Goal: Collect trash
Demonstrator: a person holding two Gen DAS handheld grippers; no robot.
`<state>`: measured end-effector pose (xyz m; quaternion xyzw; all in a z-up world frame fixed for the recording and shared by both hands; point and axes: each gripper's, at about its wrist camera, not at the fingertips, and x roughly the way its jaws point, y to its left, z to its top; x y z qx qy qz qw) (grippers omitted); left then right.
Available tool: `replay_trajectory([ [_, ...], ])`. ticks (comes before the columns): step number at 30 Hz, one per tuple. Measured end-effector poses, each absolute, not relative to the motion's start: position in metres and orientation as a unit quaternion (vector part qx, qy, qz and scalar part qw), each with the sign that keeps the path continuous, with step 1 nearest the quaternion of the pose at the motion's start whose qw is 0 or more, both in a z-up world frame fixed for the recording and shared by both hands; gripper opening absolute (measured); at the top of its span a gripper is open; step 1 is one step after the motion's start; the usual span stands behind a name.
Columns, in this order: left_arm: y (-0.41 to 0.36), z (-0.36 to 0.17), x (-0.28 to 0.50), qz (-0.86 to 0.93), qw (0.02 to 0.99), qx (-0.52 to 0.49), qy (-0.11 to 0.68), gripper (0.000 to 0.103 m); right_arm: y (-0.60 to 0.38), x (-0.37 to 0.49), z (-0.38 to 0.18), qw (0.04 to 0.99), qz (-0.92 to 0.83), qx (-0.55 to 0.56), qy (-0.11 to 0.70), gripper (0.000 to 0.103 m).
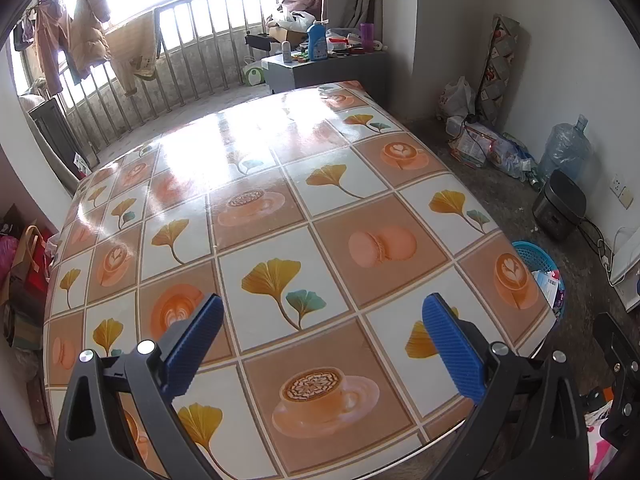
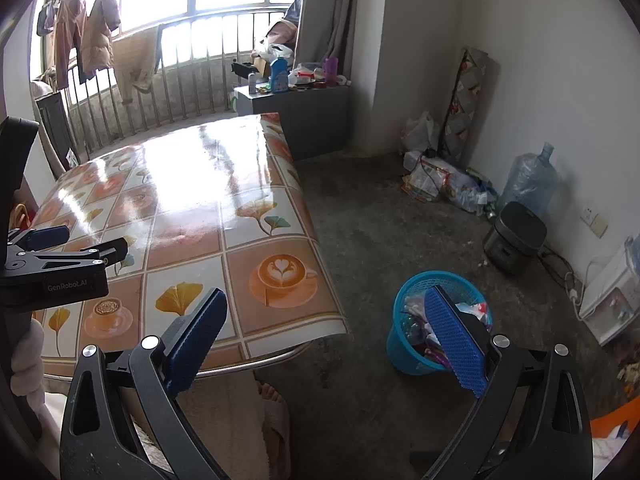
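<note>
The left tool hangs over the near edge of the bench, its blue pads spread wide with nothing between them. The right tool is also spread wide and empty; its left pad sits over the bench's near right corner and its right pad over the floor, in front of the basket. In the right wrist view the left tool shows again at the left edge, above the bench.

The patterned cloth on the bench carries no loose item in either view.

The blue mesh basket stands upright on the concrete floor, just off the bench's right edge, its long axis vertical and its mouth pointing up. Crumpled wrappers and paper fill it close to the rim.

Further off, against the far right wall, stand a dark rice cooker and a water jug, with bags and packets heaped beside them.
</note>
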<state>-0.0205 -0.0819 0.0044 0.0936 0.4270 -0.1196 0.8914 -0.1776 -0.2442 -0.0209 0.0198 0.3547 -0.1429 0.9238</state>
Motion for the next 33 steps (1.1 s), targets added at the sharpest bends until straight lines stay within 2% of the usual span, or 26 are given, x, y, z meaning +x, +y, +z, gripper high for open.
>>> replay_trajectory([
  [33, -0.0765, 0.0045, -0.0190, -0.117, 0.891, 0.091, 0.429, 0.097, -0.2419, -0.1726, -0.0182, 0.925, -0.138, 0.016, 0.354, 0.095],
])
